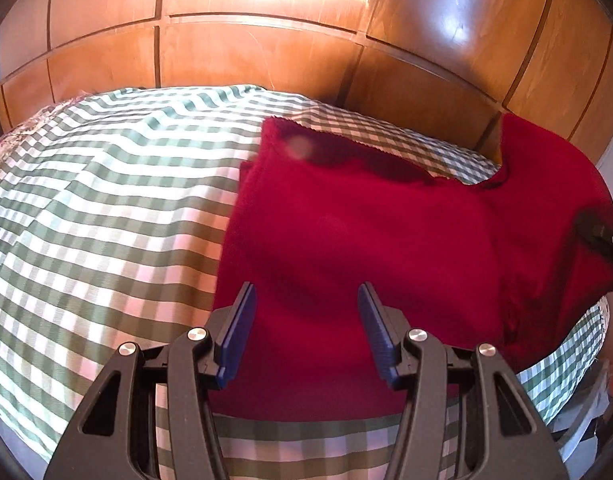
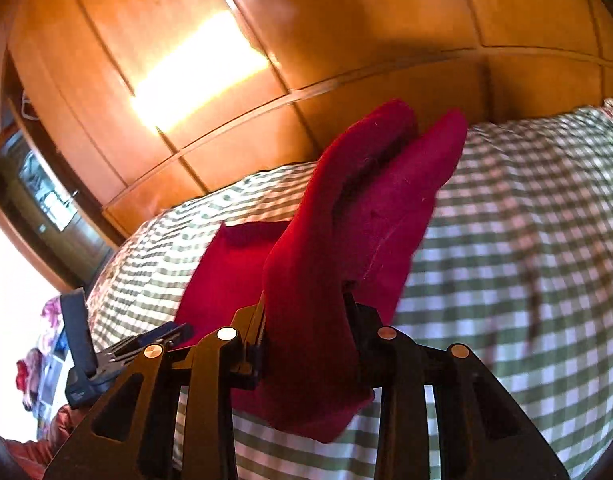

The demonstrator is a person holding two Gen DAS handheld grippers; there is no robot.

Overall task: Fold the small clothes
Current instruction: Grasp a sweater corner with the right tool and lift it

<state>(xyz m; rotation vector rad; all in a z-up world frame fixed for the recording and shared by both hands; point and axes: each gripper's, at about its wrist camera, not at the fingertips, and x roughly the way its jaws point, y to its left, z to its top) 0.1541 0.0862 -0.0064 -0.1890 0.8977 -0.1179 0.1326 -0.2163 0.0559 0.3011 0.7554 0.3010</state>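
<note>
A red garment (image 1: 366,240) lies on the green-and-white checked bedcover (image 1: 106,200), its right side lifted off the bed. My left gripper (image 1: 308,320) hovers over the garment's near edge, blue pads (image 1: 242,320) apart and not pressing on the cloth. At the right edge of the left wrist view, my right gripper (image 1: 602,240) pinches the raised part. In the right wrist view the red garment (image 2: 326,240) drapes over my right gripper (image 2: 306,320), hiding its fingertips. The cloth is clamped between the jaws and folds upward. The left gripper (image 2: 82,340) shows at the lower left.
Glossy wooden wardrobe panels (image 1: 266,52) rise right behind the bed. The bedcover (image 2: 526,260) stretches to the right in the right wrist view. A dark doorway or mirror (image 2: 46,200) and colourful items (image 2: 38,360) sit beyond the bed's left edge.
</note>
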